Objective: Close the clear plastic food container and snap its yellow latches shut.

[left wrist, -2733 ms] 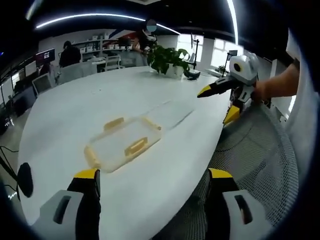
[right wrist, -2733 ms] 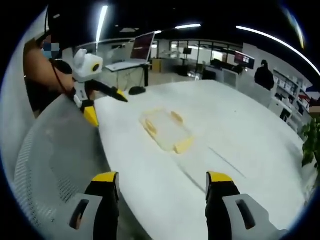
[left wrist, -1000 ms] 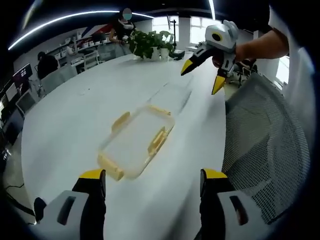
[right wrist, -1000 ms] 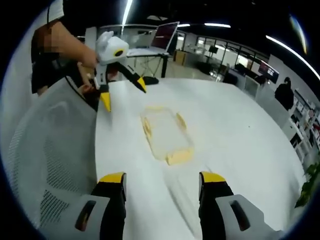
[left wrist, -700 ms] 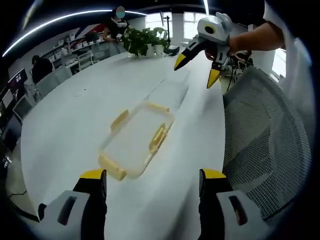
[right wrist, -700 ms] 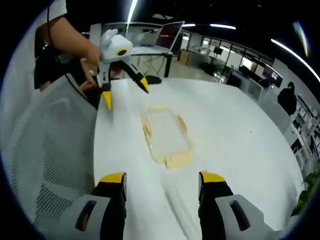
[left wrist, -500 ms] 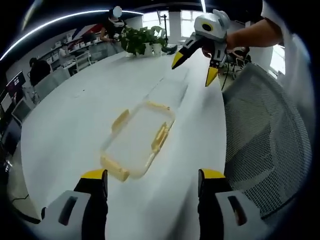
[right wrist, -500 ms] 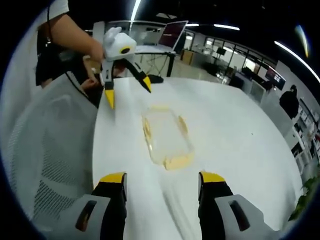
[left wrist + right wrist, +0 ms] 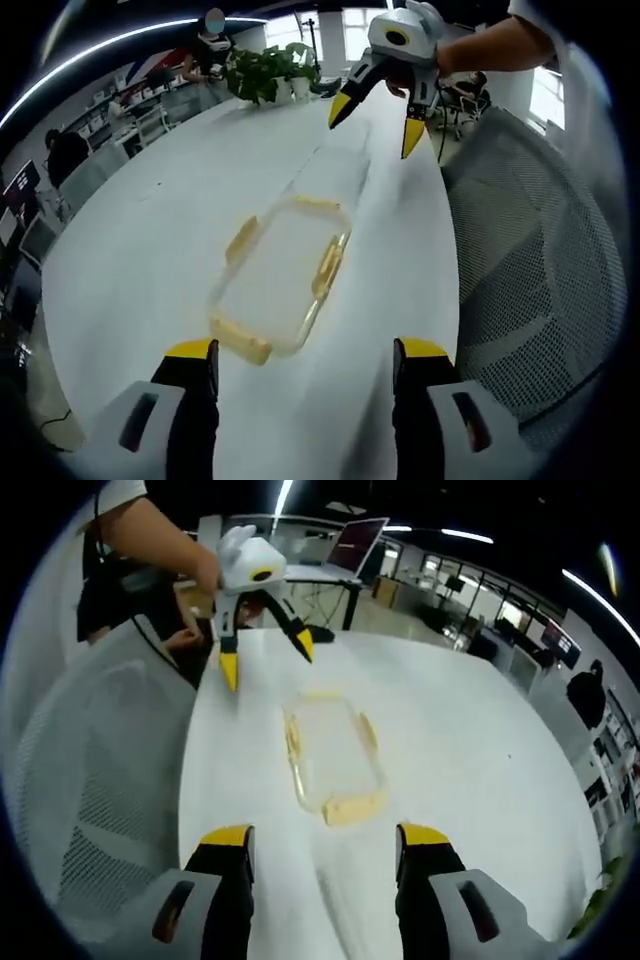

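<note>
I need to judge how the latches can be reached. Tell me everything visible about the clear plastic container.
The clear plastic container is a shallow rounded rectangle, see-through, lying flat on the white table near the edge by a mesh chair. Yellow latches sit on its sides and ends, apparently flipped outward. Whether a lid is on it cannot be told. Nothing touches it: the left gripper and right gripper are both apart from it, open.

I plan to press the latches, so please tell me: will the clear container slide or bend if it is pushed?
The container looks empty and thin-walled, so probably light. It lies flat on the smooth white table, so it may slide unless braced. Its low shape seems unlikely to tip.
</note>
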Tool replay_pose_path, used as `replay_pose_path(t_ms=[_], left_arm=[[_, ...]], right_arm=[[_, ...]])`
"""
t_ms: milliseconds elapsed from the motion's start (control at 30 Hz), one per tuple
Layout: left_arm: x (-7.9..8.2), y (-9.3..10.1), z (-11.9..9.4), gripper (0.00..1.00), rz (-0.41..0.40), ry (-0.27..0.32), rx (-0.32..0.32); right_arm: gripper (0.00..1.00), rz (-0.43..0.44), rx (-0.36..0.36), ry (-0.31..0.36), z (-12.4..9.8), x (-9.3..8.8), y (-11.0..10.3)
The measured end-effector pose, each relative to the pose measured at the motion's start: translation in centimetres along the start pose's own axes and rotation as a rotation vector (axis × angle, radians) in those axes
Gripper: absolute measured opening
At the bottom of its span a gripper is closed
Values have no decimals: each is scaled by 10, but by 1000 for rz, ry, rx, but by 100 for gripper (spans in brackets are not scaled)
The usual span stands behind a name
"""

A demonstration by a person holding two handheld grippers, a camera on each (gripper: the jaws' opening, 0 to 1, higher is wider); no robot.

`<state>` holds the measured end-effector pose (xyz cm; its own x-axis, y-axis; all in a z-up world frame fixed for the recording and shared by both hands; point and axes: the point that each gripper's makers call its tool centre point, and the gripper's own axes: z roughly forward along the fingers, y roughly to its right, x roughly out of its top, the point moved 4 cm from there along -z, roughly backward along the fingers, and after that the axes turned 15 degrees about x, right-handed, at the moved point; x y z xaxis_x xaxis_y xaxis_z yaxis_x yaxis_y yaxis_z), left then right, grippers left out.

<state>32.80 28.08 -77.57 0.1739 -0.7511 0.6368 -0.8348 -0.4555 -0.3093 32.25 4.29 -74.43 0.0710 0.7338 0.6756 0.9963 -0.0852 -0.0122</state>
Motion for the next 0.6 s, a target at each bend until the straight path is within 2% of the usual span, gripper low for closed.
replay_pose_path(t_ms=[600], left_arm=[[3,-16,15,68,141,-32,-45]], right_arm=[[55,-49,45,-53,9,8,16]])
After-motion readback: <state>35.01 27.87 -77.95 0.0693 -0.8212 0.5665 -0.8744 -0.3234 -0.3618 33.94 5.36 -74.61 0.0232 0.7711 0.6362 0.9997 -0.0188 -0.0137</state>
